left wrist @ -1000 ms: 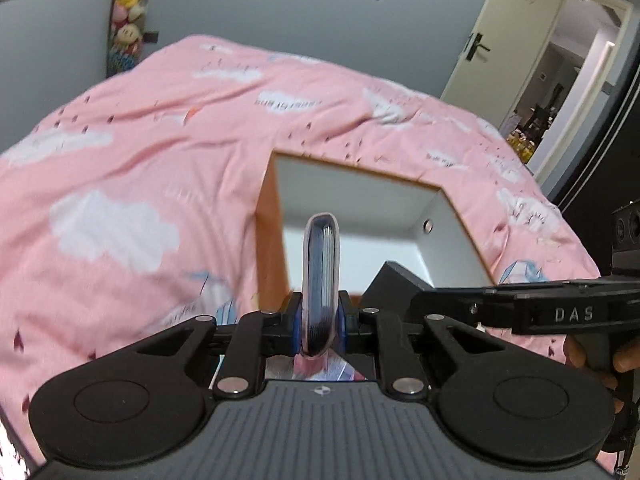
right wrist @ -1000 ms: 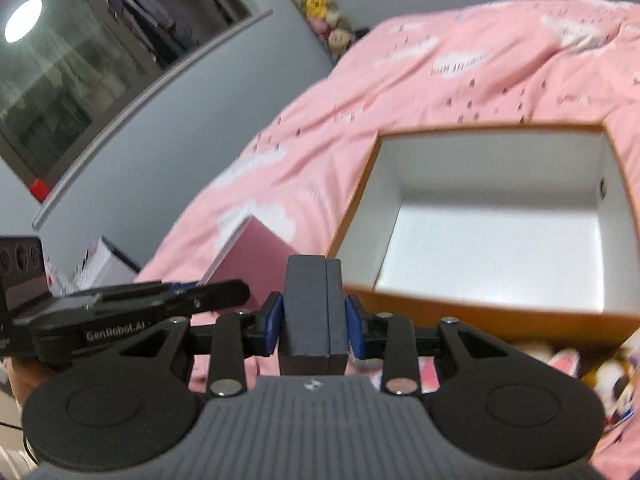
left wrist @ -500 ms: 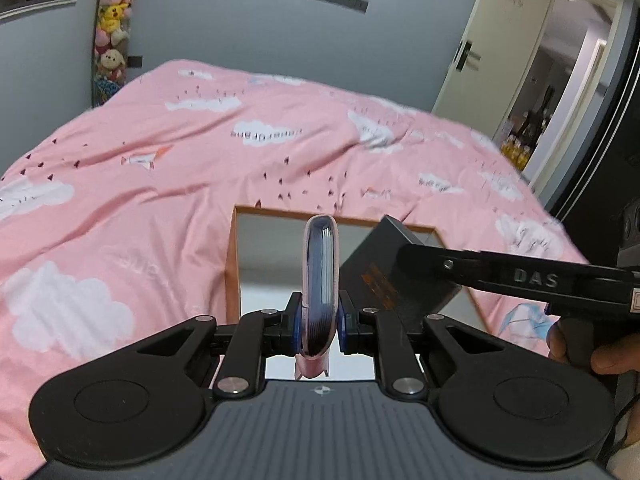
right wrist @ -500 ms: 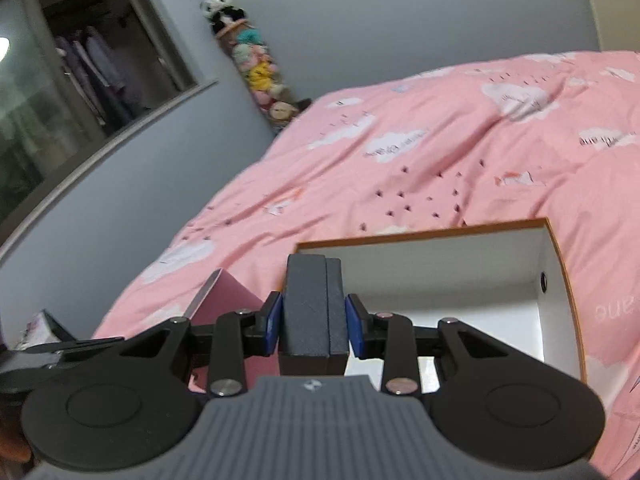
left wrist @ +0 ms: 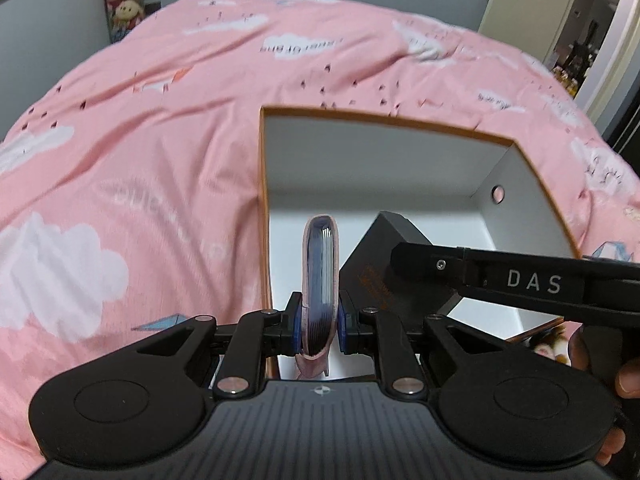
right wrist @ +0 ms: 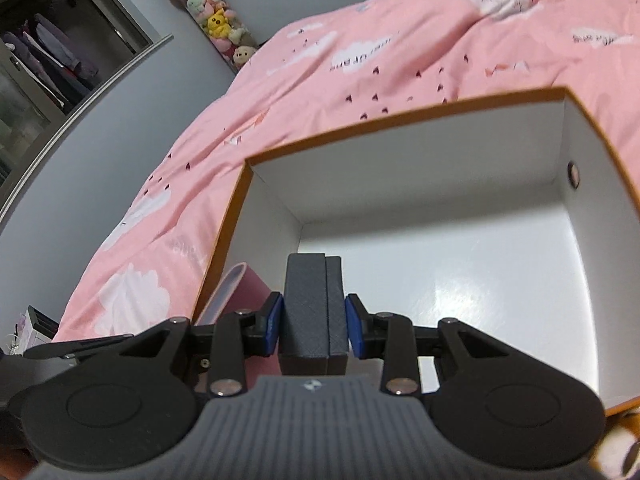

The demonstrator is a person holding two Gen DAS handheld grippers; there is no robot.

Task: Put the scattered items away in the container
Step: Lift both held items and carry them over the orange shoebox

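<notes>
An open box with an orange rim (left wrist: 262, 200) and white inside lies on the pink duvet (left wrist: 140, 152). My left gripper (left wrist: 320, 322) is shut on a pink card wallet (left wrist: 320, 264) with blue leaves, held upright over the box's near left part. My right gripper (right wrist: 315, 328) is shut on a dark grey case (right wrist: 314, 304), which hangs over the box floor (right wrist: 460, 280). In the left wrist view that case (left wrist: 384, 264) sits just right of the wallet. In the right wrist view the wallet (right wrist: 240, 292) stands by the box's left wall (right wrist: 224, 240).
The bed fills most of both views. A column of plush toys (left wrist: 122, 4) hangs on the grey wall at the far left. An open door (left wrist: 576, 20) is at the far right. A wardrobe (right wrist: 48, 52) stands left of the bed.
Both grippers have sunk and moved forward toward the box, still holding the wallet and the case. The box now looks larger and its floor lies right under both items.
</notes>
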